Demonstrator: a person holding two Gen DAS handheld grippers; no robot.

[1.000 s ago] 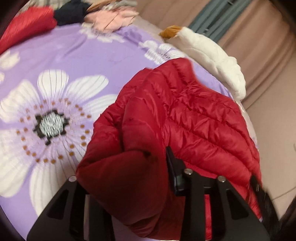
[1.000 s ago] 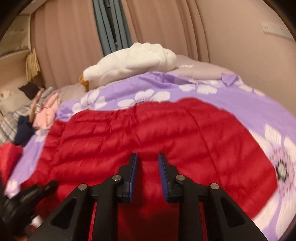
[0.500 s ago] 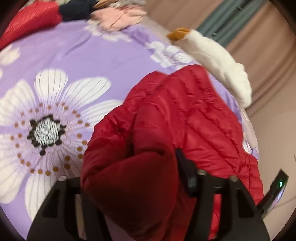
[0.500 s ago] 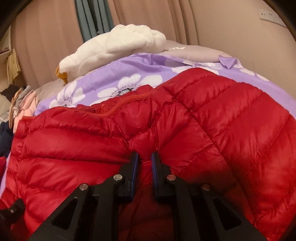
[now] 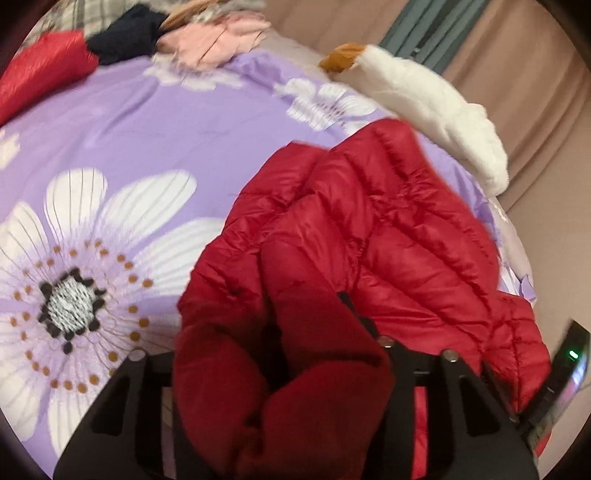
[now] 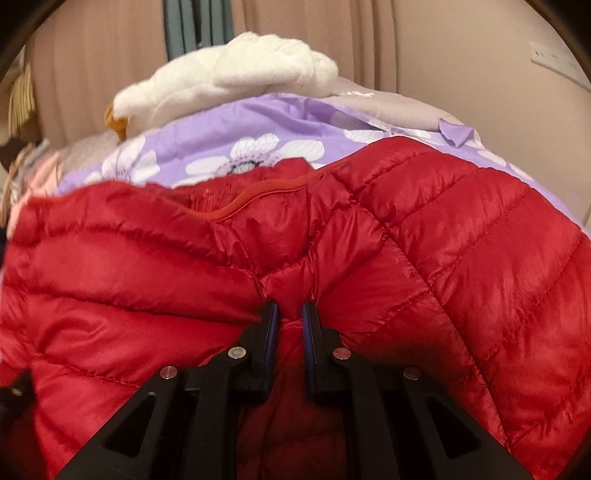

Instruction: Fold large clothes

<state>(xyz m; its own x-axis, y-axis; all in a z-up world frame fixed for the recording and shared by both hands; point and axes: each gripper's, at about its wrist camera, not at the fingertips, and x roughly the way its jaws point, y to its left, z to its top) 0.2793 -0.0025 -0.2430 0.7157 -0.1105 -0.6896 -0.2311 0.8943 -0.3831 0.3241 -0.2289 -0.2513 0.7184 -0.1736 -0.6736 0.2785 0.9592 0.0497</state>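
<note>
Evidently early: the right gripper pinches the red jacket; the left gripper, closing, seemingly bites bunched fabric; folding remains.

We see a bed covered by a lilac sheet printed with large white flowers. A red quilted down jacket lies on it, bunched toward the near edge. At the far side rests a white fluffy plush with an orange-brown tip. In the far corner, in the left wrist view, lie a pink garment, a dark navy one and another red piece.
</note>
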